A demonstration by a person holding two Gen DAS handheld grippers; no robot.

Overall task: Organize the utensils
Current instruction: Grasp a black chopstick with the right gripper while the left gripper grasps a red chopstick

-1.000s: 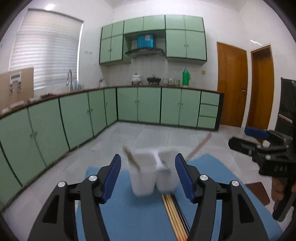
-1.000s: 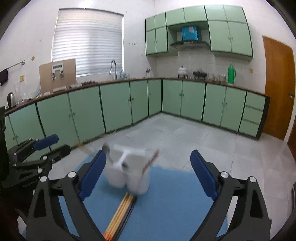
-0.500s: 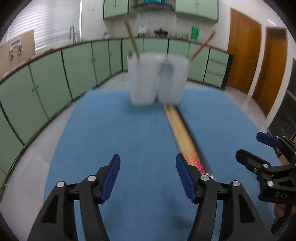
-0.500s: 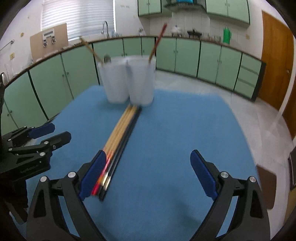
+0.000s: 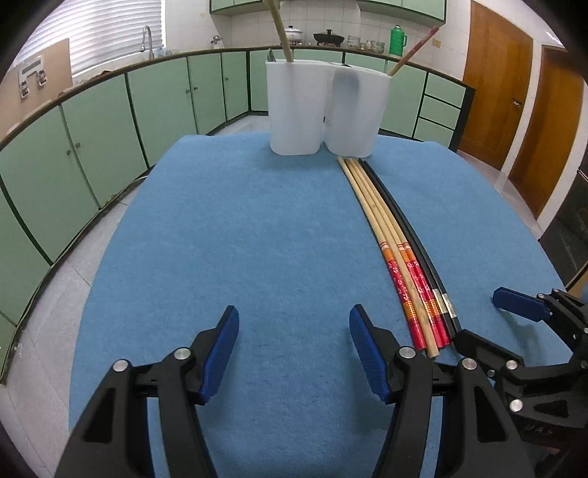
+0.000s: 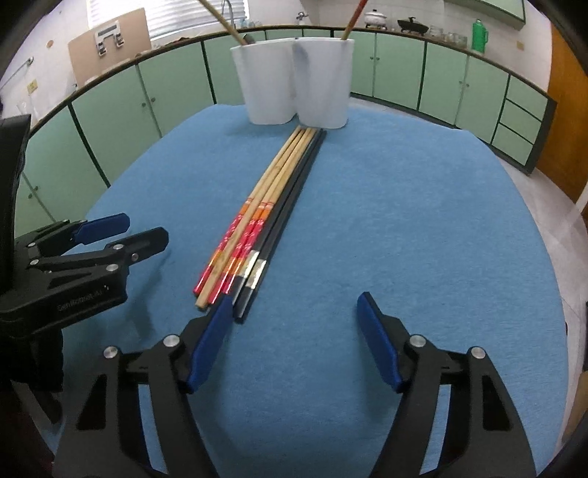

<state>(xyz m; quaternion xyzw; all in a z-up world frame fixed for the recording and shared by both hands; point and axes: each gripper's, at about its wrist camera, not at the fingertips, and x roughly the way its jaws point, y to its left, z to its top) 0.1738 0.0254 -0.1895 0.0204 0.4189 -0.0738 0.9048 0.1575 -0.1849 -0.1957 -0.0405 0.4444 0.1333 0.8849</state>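
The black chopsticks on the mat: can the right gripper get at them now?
Probably yes. The right gripper is open and empty, the black chopsticks end just beside its left finger, and nothing covers them on the blue mat.

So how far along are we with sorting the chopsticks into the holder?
Barely begun. Done: one chopstick stands in each holder compartment, a plain one on the left and a red-ended one on the right. In hand: nothing; the left tool is open over bare mat, and the right tool has just been closing, still empty. Left: the bundle of chopsticks lying on the mat.
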